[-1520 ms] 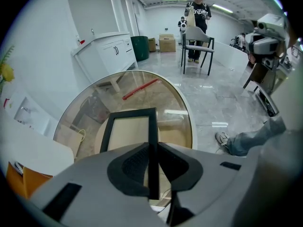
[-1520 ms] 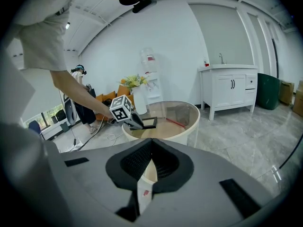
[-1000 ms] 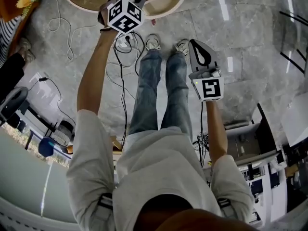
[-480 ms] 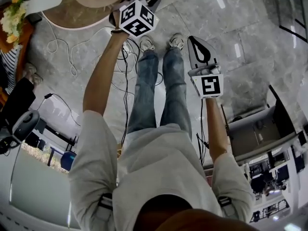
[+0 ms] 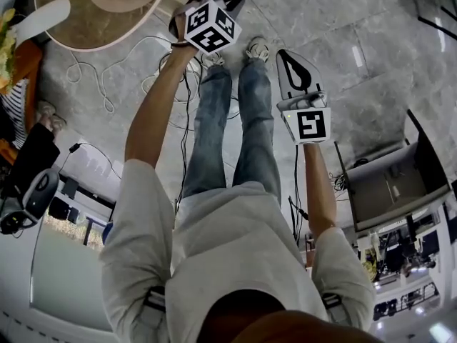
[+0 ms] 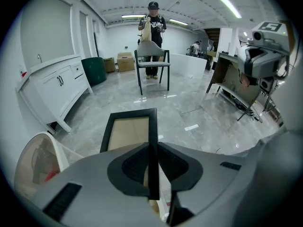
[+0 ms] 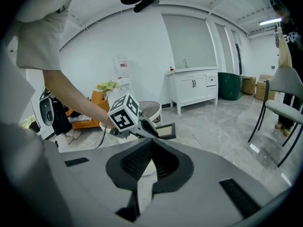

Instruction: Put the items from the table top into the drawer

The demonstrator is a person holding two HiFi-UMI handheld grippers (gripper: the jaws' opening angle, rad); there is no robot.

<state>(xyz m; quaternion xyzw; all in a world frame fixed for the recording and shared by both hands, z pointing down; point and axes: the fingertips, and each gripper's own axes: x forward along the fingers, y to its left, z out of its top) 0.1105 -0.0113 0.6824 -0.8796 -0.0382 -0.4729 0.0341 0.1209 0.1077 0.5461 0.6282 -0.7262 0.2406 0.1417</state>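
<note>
Picture frame (image 6: pixel 128 131), centre of the left gripper view above the floor, is clamped by one thin edge in the left gripper (image 6: pixel 152 150), right gripper (image 7: pixel 151 141) closed empty; the frame could be levered loose if swung.

Two grippers in hand: left gripper (image 6: pixel 152 148), right gripper (image 7: pixel 151 144); one black picture frame (image 6: pixel 127 132). Far across the room: one chair (image 6: pixel 151 60), one green bin (image 6: pixel 94 70), two cardboard boxes (image 6: pixel 125 61), one standing person (image 6: pixel 152 27). One round table (image 5: pixel 64 16) at left.
</note>
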